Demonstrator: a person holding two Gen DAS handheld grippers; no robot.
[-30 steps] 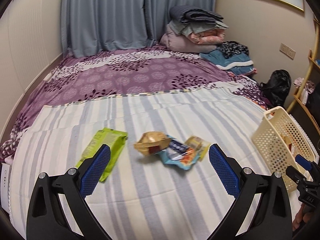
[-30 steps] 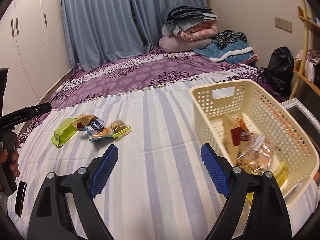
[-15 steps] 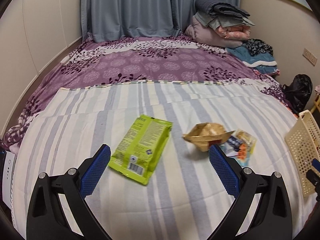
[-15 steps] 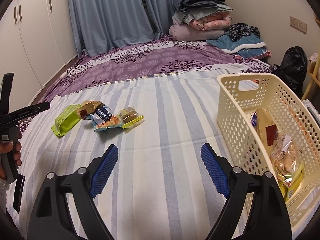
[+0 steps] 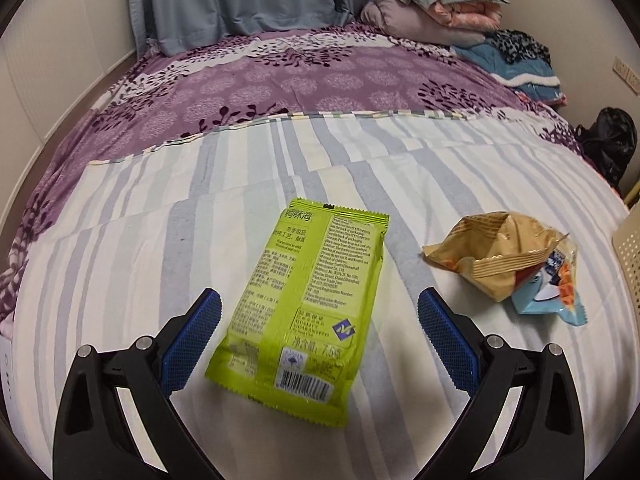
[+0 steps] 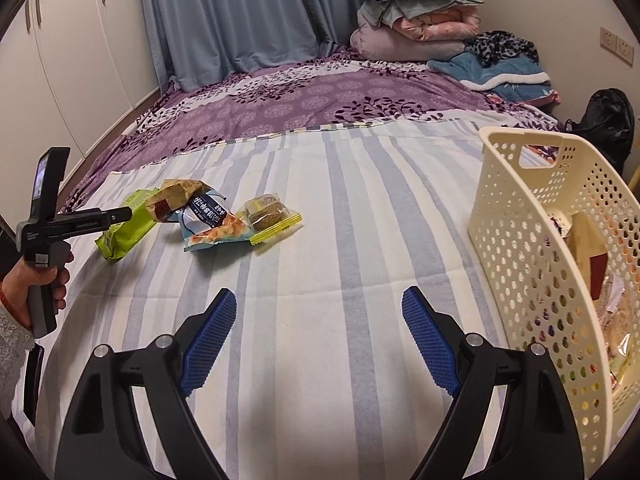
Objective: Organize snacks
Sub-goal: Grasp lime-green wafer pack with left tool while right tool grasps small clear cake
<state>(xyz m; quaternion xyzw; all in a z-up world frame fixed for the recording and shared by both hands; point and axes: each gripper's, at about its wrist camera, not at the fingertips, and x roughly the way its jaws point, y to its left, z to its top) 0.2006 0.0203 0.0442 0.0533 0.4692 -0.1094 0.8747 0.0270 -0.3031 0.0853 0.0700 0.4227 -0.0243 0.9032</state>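
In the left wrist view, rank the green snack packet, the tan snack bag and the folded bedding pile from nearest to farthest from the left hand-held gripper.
1. Green snack packet: between the open jaws of the left hand-held gripper.
2. Tan snack bag: to the right.
3. Folded bedding pile: far corner of the bed.

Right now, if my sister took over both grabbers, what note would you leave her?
Left gripper: open, empty, over the green packet.
Right gripper: open, empty, above bare striped sheet.
On the sheet: green packet, gold packet, blue packet, yellow-edged cake packet, bunched together.
Done: some snacks already sit in the cream basket at the right.
Left: those four packets. Probably grab the green one first.
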